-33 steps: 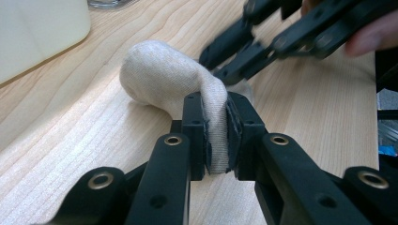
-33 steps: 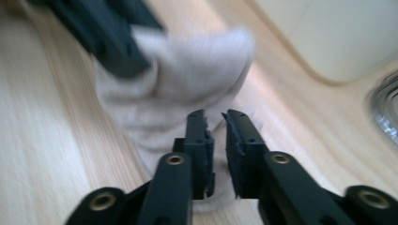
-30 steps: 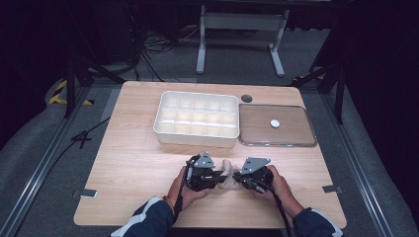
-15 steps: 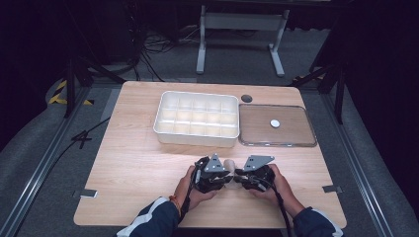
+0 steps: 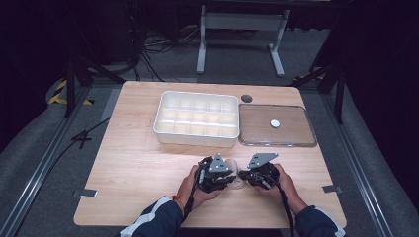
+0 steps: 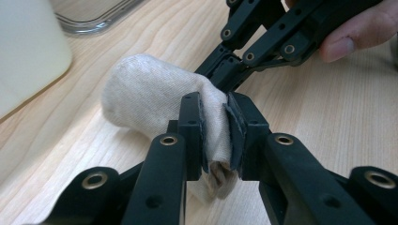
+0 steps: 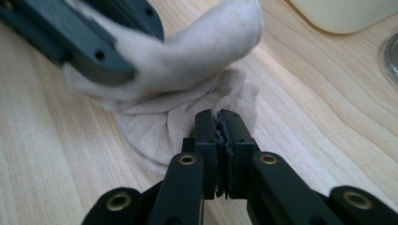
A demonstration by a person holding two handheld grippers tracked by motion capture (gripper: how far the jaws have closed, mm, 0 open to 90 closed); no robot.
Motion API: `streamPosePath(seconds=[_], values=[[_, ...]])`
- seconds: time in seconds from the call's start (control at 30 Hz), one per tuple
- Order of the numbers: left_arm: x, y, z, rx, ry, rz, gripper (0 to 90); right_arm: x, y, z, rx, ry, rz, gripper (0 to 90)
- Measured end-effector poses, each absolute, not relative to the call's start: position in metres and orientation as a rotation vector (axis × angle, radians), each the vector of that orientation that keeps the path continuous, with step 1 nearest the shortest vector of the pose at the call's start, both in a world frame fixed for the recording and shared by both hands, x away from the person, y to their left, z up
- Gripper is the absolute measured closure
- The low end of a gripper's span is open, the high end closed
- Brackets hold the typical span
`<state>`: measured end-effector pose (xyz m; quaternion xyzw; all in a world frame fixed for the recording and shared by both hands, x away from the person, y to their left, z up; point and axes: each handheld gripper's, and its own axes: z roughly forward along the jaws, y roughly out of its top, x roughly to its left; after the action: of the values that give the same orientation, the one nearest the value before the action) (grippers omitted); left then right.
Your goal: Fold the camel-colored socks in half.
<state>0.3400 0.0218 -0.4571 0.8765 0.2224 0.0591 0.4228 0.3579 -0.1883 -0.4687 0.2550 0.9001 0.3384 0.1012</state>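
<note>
A beige sock (image 6: 150,93) lies bunched on the wooden table (image 5: 138,168) near the front edge, between both hands. My left gripper (image 6: 215,101) is shut on a thick fold of the sock (image 5: 237,183); its jaws have just eased slightly, and the pads still press the cloth. My right gripper (image 7: 218,115) has just closed and pinches the thin edge of the sock (image 7: 164,126). In the high view the left gripper (image 5: 225,180) and right gripper (image 5: 244,177) point at each other, almost touching. Each gripper view also shows the other gripper's jaws across the sock.
A white compartment tray (image 5: 196,94) stands behind the hands at mid-table. To its right lies a clear flat lid (image 5: 276,144) with a small white disc (image 5: 275,123) on it. A dark round spot (image 5: 246,98) sits at the far edge.
The left gripper has shifted a little toward the right one, and less of the sock shows between them. The tray and lid have not moved.
</note>
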Motion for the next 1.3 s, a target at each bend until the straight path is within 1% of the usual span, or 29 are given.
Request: streamPosePath(seconds=[0.1, 0.23, 0.37, 0.4, 0.5, 0.57, 0.7, 0.73, 0.8, 0.93, 1.1, 1.17, 1.3], values=[[0.340, 0.017, -0.461, 2.221, 0.543, 0.164, 75.9, 0.358, -0.189, -0.470, 0.762, 2.658, 1.018, 86.8], [0.341, 0.015, -0.463, 2.226, 0.542, 0.168, 76.2, 0.359, -0.191, -0.467, 0.768, 2.634, 1.008, 78.9], [0.340, 0.015, -0.465, 2.223, 0.552, 0.162, 76.2, 0.360, -0.200, -0.457, 0.812, 2.537, 1.169, 79.3], [0.341, 0.015, -0.466, 2.218, 0.547, 0.164, 76.2, 0.360, -0.202, -0.453, 0.818, 2.486, 1.246, 76.9], [0.340, 0.014, -0.466, 2.227, 0.541, 0.181, 76.2, 0.360, -0.199, -0.451, 0.792, 2.464, 1.290, 74.7], [0.339, 0.013, -0.467, 2.222, 0.540, 0.188, 76.2, 0.361, -0.192, -0.452, 0.786, 2.478, 1.294, 69.3], [0.338, 0.013, -0.468, 2.217, 0.544, 0.187, 76.0, 0.363, -0.186, -0.456, 0.782, 2.487, 1.263, 70.3], [0.338, 0.013, -0.468, 2.211, 0.542, 0.182, 75.3, 0.366, -0.186, -0.459, 0.797, 2.486, 1.239, 73.3], [0.339, 0.014, -0.467, 2.220, 0.530, 0.181, 74.2, 0.368, -0.187, -0.464, 0.820, 2.493, 1.236, 76.0], [0.337, 0.015, -0.466, 2.224, 0.502, 0.183, 71.9, 0.370, -0.188, -0.469, 0.823, 2.511, 1.208, 79.0], [0.333, 0.024, -0.455, 2.227, 0.446, 0.149, 66.3, 0.371, -0.191, -0.472, 0.846, 2.516, 1.190, 82.2], [0.333, 0.031, -0.450, 2.213, 0.450, 0.150, 66.7, 0.370, -0.192, -0.472, 0.845, 2.513, 1.191, 82.4], [0.340, 0.044, -0.444, 2.128, 0.509, 0.121, 69.4, 0.368, -0.190, -0.472, 0.826, 2.507, 1.173, 82.8]])
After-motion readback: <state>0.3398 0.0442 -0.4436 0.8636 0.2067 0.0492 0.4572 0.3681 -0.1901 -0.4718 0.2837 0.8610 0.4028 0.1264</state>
